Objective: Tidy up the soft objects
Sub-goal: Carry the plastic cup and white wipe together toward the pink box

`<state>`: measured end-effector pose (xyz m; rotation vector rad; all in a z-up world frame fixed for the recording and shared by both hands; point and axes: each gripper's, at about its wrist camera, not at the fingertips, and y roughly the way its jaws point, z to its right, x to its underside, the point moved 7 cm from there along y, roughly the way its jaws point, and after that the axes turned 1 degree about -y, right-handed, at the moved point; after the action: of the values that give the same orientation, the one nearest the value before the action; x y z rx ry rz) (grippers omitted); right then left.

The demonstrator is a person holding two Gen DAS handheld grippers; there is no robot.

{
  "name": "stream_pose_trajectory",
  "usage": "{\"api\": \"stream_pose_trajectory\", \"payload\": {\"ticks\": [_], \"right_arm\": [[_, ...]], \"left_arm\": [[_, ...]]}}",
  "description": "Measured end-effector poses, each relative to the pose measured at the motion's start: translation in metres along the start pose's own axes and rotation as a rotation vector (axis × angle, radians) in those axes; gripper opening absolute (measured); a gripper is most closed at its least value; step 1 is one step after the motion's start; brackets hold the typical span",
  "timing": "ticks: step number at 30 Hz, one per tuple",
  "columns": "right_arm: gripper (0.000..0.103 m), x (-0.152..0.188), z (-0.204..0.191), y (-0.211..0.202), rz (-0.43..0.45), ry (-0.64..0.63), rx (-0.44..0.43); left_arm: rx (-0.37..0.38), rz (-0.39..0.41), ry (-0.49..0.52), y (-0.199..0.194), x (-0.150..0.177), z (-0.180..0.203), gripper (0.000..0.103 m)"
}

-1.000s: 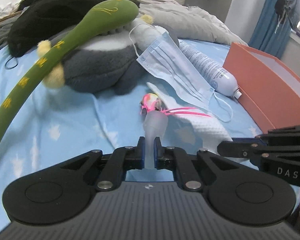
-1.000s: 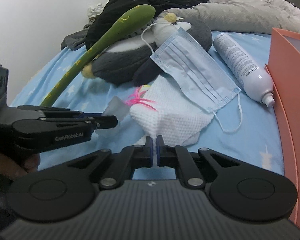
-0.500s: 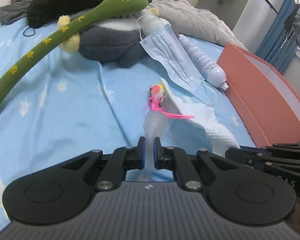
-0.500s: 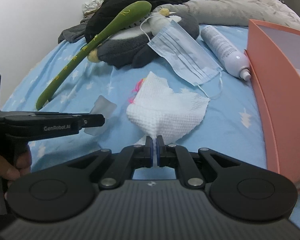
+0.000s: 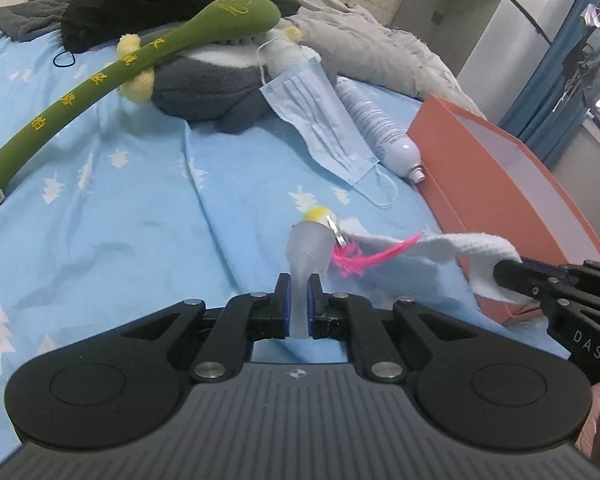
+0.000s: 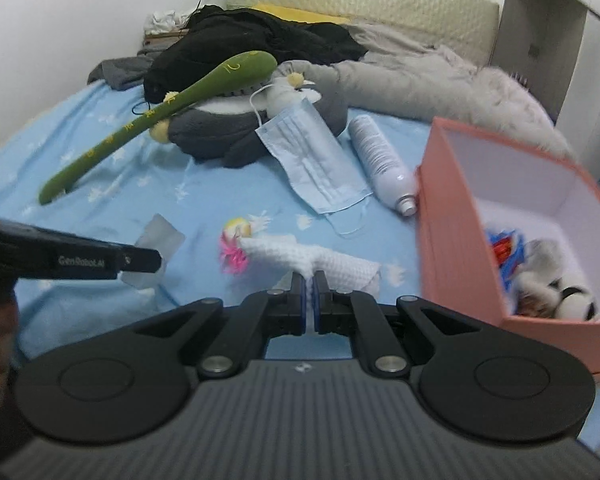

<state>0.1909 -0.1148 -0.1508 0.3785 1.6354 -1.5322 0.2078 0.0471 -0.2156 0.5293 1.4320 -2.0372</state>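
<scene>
My left gripper (image 5: 298, 312) is shut on a translucent plastic piece (image 5: 308, 248), held above the blue bedsheet. My right gripper (image 6: 309, 292) is shut on a white waffle cloth (image 6: 296, 256), which hangs off the bed towards the left. A small toy with a yellow head (image 6: 238, 228) and pink feathers (image 6: 232, 258) sits at the cloth's far end; whether it hangs from the cloth or the plastic I cannot tell. The left gripper (image 6: 148, 260) and its plastic piece (image 6: 156, 248) show at the left of the right wrist view. The right gripper (image 5: 508, 276) pinches the cloth (image 5: 460, 246) at the right of the left wrist view.
An open orange box (image 6: 452, 240) stands at the right with plush toys (image 6: 548, 280) inside. Farther back lie a blue face mask (image 6: 312, 160), a white bottle (image 6: 380, 164), a grey plush (image 6: 220, 128) under a long green plush stick (image 6: 160, 120), dark clothes and a grey blanket.
Both grippers have risen and drawn back with their loads. The cloth has come up off the sheet, the feather toy with it. The box's inside has come into the right wrist view.
</scene>
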Motion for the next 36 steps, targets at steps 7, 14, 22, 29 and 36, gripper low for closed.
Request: {"api": "stream_pose_trajectory", "payload": {"ticks": [7, 14, 22, 29, 36], "right_arm": [[0.007, 0.000, 0.006, -0.016, -0.016, 0.014, -0.026], [0.007, 0.038, -0.004, -0.005, -0.137, 0.084, -0.092], [0.007, 0.044, 0.014, -0.014, -0.139, 0.146, -0.068], [0.007, 0.042, 0.042, -0.028, -0.119, 0.182, -0.008], [0.007, 0.036, 0.059, -0.045, -0.093, 0.207, 0.023]], "left_arm": [[0.063, 0.007, -0.029, 0.000, -0.006, 0.015, 0.009], [0.149, -0.022, -0.063, 0.039, -0.020, 0.027, 0.009], [0.113, -0.100, -0.012, 0.081, -0.013, 0.041, 0.009], [0.095, -0.112, 0.004, 0.085, -0.009, 0.042, 0.009], [0.074, -0.094, 0.020, 0.075, -0.018, 0.045, 0.009]]}}
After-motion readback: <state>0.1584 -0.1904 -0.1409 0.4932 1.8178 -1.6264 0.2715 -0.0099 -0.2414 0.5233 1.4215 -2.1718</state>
